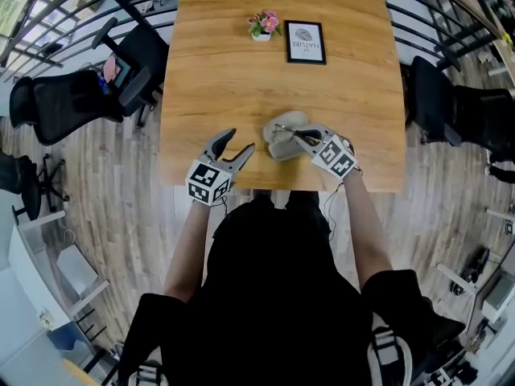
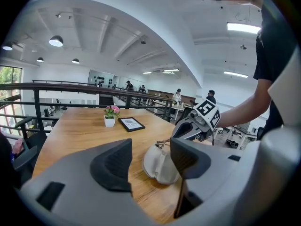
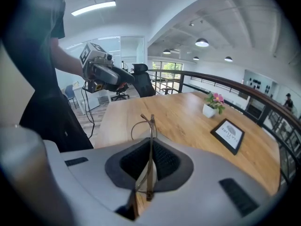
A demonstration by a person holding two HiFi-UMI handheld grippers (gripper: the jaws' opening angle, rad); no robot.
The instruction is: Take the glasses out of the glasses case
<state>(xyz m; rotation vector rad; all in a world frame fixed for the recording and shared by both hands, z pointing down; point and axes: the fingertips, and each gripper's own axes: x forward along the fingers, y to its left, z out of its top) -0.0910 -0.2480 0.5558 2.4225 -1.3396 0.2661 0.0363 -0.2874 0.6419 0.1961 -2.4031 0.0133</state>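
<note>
A soft grey glasses case (image 1: pixel 282 137) lies open on the wooden table (image 1: pixel 241 87), near its front edge. My right gripper (image 1: pixel 300 137) is over the case and shut on thin metal-framed glasses (image 3: pixel 150 126), whose frame runs up between the dark pads. In the left gripper view the glasses (image 2: pixel 162 144) poke out above the case (image 2: pixel 157 166), with the right gripper (image 2: pixel 184 128) just behind. My left gripper (image 1: pixel 242 151) hovers a little to the left of the case, open with nothing between its fingers. The right gripper view shows the left gripper (image 3: pixel 123 78) off the table's near side.
A small pot of pink flowers (image 1: pixel 263 24) and a black-framed picture (image 1: pixel 306 42) stand at the far side of the table. Black office chairs sit to the left (image 1: pixel 80 91) and to the right (image 1: pixel 451 107). A railing (image 3: pixel 225 81) runs behind.
</note>
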